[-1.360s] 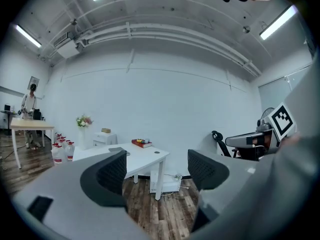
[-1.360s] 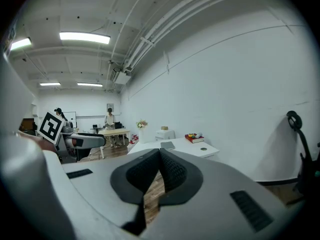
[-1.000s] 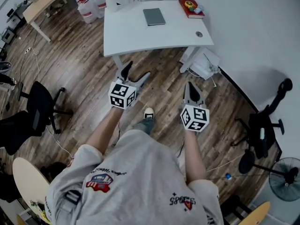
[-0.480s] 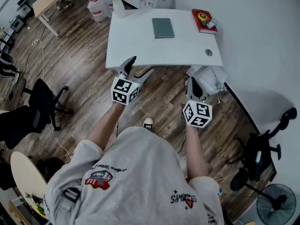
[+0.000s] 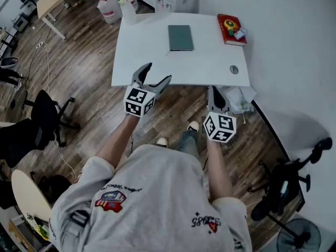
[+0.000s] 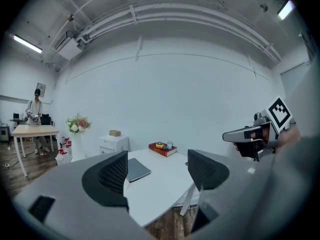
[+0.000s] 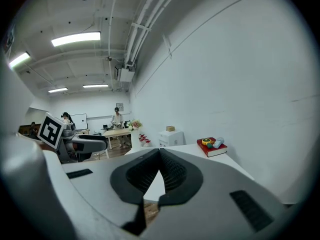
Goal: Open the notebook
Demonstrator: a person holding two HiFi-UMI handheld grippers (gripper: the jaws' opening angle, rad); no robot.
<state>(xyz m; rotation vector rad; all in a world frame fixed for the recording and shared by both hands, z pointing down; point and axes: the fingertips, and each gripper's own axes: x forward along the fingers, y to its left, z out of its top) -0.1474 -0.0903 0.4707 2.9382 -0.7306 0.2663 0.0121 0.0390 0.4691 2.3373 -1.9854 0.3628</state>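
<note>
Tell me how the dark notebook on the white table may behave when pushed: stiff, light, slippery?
The notebook lies thin and flat, so it is probably light. On the smooth white table it may slide rather than open. Its even cover looks fairly stiff, though that is uncertain.

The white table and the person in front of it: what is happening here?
A person holds a gripper in each hand near the front edge of the white table. The left gripper is open, the right gripper is shut, and both are empty. The dark notebook lies closed farther back on the table, untouched.
</note>
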